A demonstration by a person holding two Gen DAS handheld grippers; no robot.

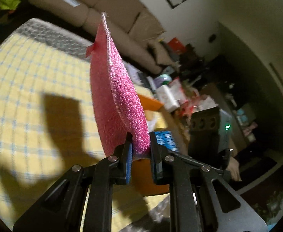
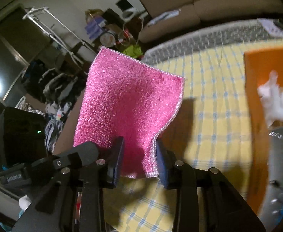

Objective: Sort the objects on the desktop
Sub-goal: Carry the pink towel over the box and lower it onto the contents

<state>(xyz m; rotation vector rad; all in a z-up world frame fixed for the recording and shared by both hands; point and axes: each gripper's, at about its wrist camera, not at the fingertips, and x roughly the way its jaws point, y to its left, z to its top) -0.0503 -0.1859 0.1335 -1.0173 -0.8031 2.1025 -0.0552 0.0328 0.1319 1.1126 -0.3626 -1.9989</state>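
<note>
1. Left gripper (image 1: 140, 150): the jaws are nearly together and pinch the lower edge of a pink cloth (image 1: 120, 89), which stands up edge-on through the middle of the left wrist frame, clear of the surface.

2. Right gripper (image 2: 139, 158): the jaws stand a little apart with the same pink cloth (image 2: 128, 100) between them. Its stitched hem lies against the right-hand pad, while the left-hand pad seems to sit just off the fabric, so I cannot tell whether this side truly grips it.

3. The cloth spreads flat and wide up the centre of the right wrist frame, held in the air above the desk (image 2: 209, 100), which is covered in a yellow checked cloth with blue lines.

4. Further out, at the right edge of the right wrist frame, an orange box (image 2: 261, 73) sits on the desk with something white and crumpled (image 2: 276, 100) in it; the blur hides what that is.

5. Progress, as a judgement: the cloth has been picked up but is not yet put anywhere. Setting it in its place is still to do. Whether anything else remains to be sorted, these views do not show.
</note>
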